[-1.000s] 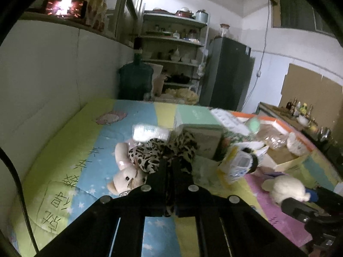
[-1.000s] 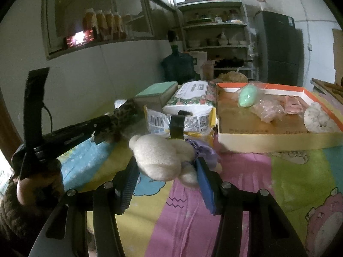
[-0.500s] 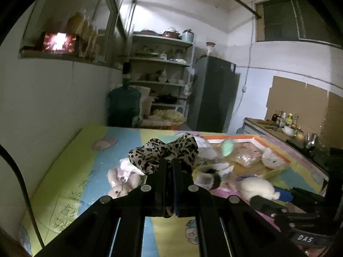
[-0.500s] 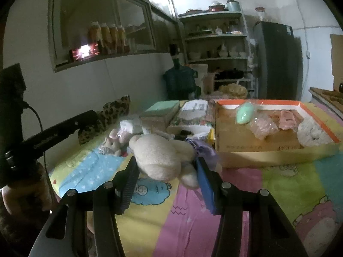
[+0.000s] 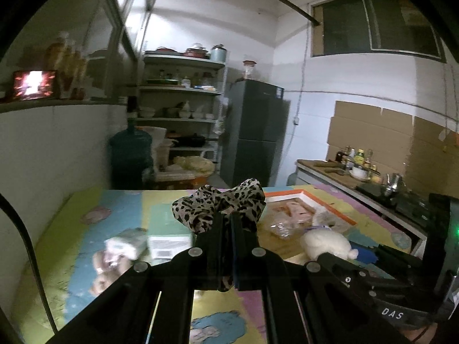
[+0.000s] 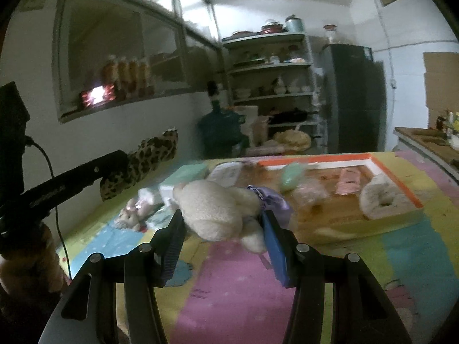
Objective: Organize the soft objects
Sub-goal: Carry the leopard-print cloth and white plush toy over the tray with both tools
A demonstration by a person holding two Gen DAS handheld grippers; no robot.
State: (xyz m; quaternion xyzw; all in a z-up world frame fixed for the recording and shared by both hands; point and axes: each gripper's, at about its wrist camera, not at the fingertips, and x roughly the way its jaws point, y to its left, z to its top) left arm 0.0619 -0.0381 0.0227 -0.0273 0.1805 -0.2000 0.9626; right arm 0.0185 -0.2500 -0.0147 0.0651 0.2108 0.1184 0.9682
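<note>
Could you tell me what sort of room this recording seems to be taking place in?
Most likely a home kitchen or pantry: open shelves hold pots and bowls, a tall fridge stands beside them, and a counter carries bottles and a bowl.

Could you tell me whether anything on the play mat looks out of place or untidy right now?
A small pink plush toy lies loose on the mat beside a green box, outside the orange-rimmed tray that holds other soft items. Nothing looks spilled or damaged.

Home kitchen — fridge (image 5: 255,132), crockery shelves (image 5: 180,91), bottle-lined counter (image 5: 338,169)
</note>
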